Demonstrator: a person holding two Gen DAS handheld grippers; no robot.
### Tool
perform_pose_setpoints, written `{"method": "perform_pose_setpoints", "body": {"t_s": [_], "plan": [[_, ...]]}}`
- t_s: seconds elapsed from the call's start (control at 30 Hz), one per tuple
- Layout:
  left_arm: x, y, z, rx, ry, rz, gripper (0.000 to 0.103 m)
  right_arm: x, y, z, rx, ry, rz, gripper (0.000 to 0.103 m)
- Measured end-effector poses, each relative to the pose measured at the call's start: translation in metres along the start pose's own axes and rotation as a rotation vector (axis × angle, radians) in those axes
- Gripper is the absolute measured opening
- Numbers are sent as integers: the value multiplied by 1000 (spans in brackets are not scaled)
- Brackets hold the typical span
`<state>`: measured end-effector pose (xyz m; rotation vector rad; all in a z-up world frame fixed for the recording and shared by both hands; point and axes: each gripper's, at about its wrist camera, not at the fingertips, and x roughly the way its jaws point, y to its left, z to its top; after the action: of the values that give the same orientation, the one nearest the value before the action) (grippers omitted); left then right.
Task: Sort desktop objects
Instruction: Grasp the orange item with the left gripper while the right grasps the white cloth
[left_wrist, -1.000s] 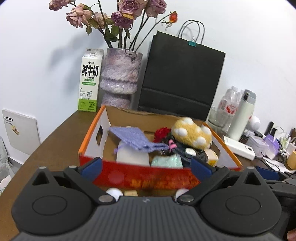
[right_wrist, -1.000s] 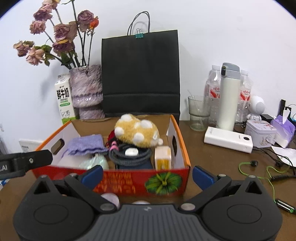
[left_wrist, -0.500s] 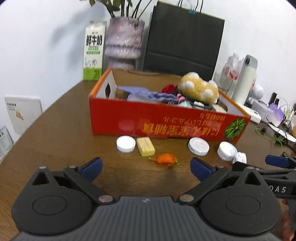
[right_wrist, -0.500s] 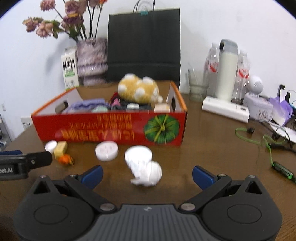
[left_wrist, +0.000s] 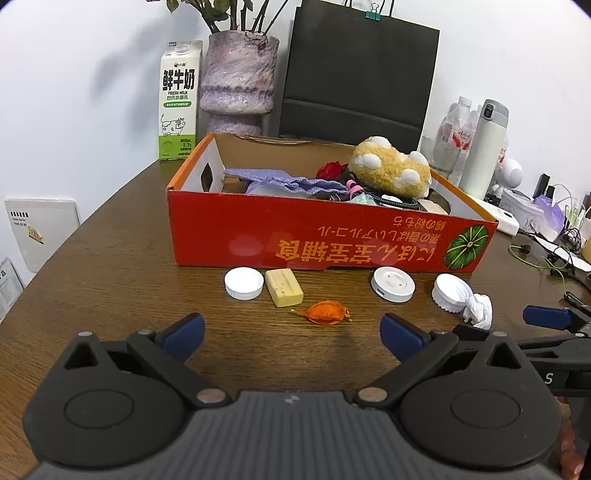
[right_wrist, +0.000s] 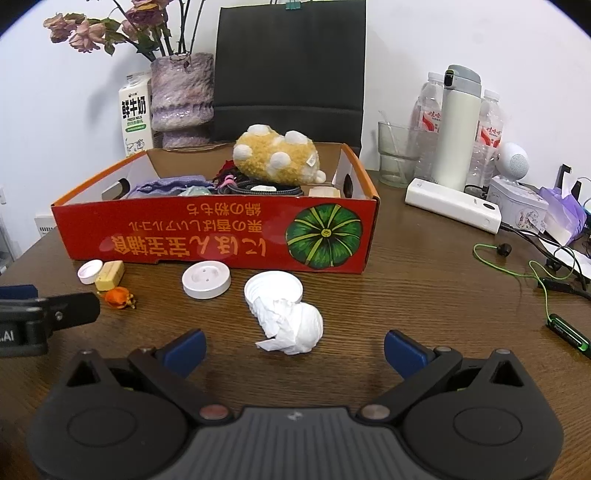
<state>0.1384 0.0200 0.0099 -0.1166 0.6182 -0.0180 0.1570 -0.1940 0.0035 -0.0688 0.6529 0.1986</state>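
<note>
- The left gripper (left_wrist: 291, 330) fills the bottom of the left wrist view, its blue-tipped fingers (left_wrist: 183, 329) spread wide apart over the wooden worktop (left_wrist: 110, 280), holding nothing.
- The right gripper (right_wrist: 293, 345) sits likewise at the bottom of the right wrist view, fingers (right_wrist: 404, 349) apart and empty.
- The red cardboard box (left_wrist: 314, 242) stands at mid-frame, holding a yellow plush toy (left_wrist: 391, 170), a purple cloth pouch (left_wrist: 288, 181) and coiled cables.
- Along the box's front lie a small white cap (left_wrist: 243, 282), touching a yellow eraser-like block (left_wrist: 283, 287), then an orange dried husk (left_wrist: 325, 312) nearer the left gripper.
- To the right lie a round white disc (left_wrist: 393, 284), a ribbed white lid (right_wrist: 273, 288) and a crumpled white tissue (right_wrist: 293, 326), the tissue touching the lid just ahead of the right gripper.
- A milk carton (left_wrist: 179, 99), vase (left_wrist: 238, 85) and black paper bag (left_wrist: 356, 77) stand behind the box in the upper frame.
</note>
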Motion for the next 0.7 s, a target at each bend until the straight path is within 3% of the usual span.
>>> {"method": "perform_pose_setpoints", "body": {"t_s": [0.4, 0.6, 0.7], "plan": [[4, -6, -3, 35, 1, 8, 103, 2, -7, 3, 9, 1, -23, 103], [16, -15, 6, 46, 0, 12, 102, 13, -13, 7, 13, 26, -7, 93], [26, -24, 9, 66, 20, 7, 89, 18, -12, 8, -1, 35, -5, 86]]}}
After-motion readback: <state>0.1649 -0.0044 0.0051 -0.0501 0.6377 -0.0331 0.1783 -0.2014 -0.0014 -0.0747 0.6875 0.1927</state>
